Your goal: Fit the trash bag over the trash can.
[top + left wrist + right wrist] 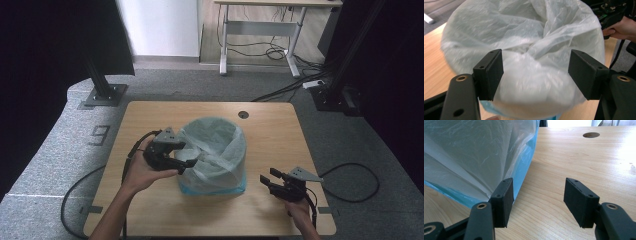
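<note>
Blue bin (212, 189) upright mid-table; its translucent white bag liner (215, 145) draped over the rim, crumpled inward.

Black grippers: left gripper (192, 162), right gripper (266, 180); brass rivets, grey three-cornered top plates, black trailing cables; bare forearms.

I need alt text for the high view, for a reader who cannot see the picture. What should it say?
A person at a wooden table reaches the left hand-held gripper to the side of a small blue bin lined with a pale plastic bag, its jaws open. The right hand-held gripper rests open on the table, apart from the bin on its other side.
</note>
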The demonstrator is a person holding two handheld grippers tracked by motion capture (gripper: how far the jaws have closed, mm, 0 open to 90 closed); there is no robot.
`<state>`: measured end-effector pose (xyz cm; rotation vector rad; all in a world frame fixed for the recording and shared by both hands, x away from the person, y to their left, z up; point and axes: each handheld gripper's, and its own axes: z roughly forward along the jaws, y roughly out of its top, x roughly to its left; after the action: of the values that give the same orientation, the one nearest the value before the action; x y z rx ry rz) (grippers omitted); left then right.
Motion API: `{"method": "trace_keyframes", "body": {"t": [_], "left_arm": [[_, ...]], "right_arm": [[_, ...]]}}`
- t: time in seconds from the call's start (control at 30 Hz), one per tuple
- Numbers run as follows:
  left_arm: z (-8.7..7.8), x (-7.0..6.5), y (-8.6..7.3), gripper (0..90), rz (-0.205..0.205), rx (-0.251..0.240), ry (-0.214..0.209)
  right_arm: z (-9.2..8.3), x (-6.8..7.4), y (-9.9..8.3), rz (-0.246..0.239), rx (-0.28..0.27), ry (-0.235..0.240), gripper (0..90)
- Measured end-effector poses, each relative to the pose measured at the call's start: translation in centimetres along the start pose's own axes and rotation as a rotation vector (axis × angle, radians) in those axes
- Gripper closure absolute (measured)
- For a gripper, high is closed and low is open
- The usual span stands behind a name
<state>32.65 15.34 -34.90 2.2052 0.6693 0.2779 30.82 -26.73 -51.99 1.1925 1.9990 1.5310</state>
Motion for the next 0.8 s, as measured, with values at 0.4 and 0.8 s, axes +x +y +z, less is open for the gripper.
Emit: {"method": "trace_keyframes", "body": {"t": [0.4, 0.8], "left_arm": [[-2.1, -0.2, -3.9, 28.4, -0.025, -0.103, 0.034], [-3.1, 0.2, -7.8, 28.4, -0.081, -0.119, 0.072]], "right_arm": [[-0.1, -0.2, -0.1, 0.007, -0.002, -0.002, 39.9], [-0.1, -0.3, -0.1, 0.017, 0.0, -0.007, 39.8]]}}
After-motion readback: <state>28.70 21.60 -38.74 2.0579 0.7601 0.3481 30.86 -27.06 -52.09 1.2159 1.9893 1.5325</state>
